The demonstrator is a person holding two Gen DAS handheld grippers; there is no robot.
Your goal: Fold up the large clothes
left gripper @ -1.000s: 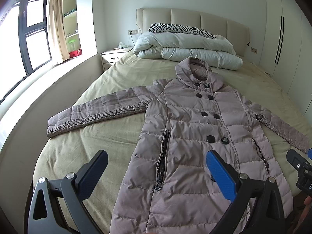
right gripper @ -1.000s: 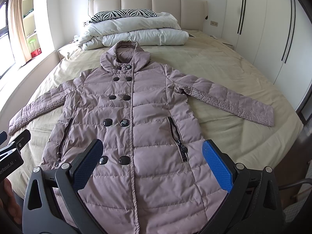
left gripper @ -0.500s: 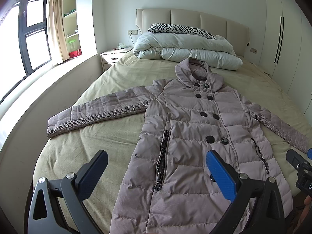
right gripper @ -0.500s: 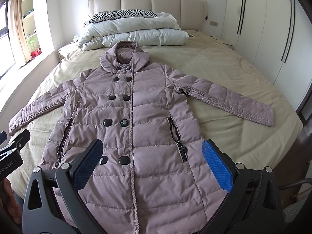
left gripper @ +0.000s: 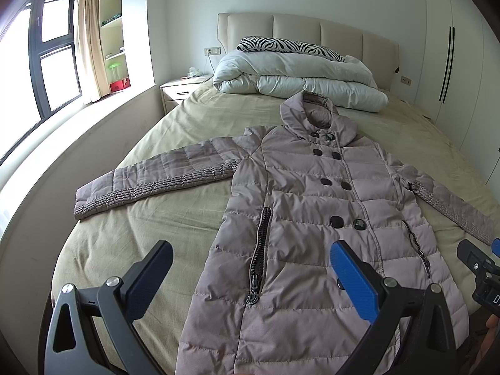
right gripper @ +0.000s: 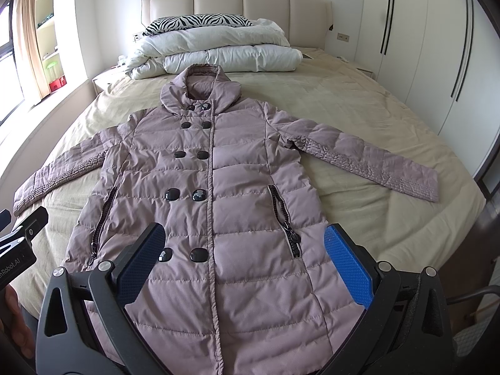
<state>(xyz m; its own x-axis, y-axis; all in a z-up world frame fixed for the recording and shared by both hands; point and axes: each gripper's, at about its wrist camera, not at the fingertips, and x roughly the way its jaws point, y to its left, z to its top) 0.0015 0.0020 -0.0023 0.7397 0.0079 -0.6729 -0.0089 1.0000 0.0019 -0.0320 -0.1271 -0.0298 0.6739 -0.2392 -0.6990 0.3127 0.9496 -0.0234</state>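
Both cameras looked from the foot of the bed [left gripper: 175, 218] toward the headboard [right gripper: 234, 3], from up above it. The left one sat nearer the window side, the right one nearer the closet side. Both saw the same coat [left gripper: 312, 218] spread out close below.

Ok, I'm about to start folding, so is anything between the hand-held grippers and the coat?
Nothing visible. Both the left hand-held gripper and right hand-held gripper hang open above the coat, which lies flat on the bed with nothing on it.
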